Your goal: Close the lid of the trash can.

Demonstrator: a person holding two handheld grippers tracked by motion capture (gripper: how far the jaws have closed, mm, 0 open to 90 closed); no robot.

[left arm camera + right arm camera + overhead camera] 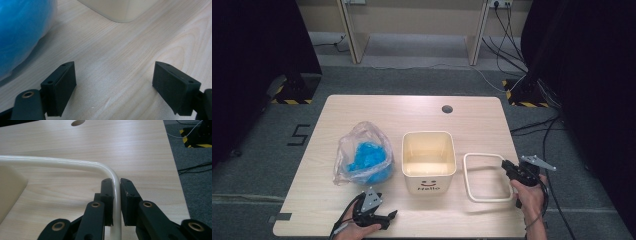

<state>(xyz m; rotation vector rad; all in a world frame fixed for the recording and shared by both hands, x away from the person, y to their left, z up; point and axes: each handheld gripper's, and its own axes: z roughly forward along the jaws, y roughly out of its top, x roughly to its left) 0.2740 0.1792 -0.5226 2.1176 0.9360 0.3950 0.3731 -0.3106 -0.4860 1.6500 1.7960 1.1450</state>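
A cream square bin [428,161] with "Hello" on its front stands mid-table. Its cream ring-shaped rim frame [486,177] lies flat on the table to the right of it. My right gripper [507,165] is shut on the frame's right side near the far corner; in the right gripper view the jaws pinch the cream tube [117,195]. A clear plastic bag with blue material inside [364,159] lies left of the bin. My left gripper [389,218] rests open near the front edge, below the bag, with bare wood between its pads [61,87].
The wooden table [362,110] has a round cable hole [447,109] at the back. Cables [542,130] trail over the grey floor to the right. Black curtains and stands flank both sides. The bin's corner [120,11] and the blue bag [20,32] lie ahead of the left gripper.
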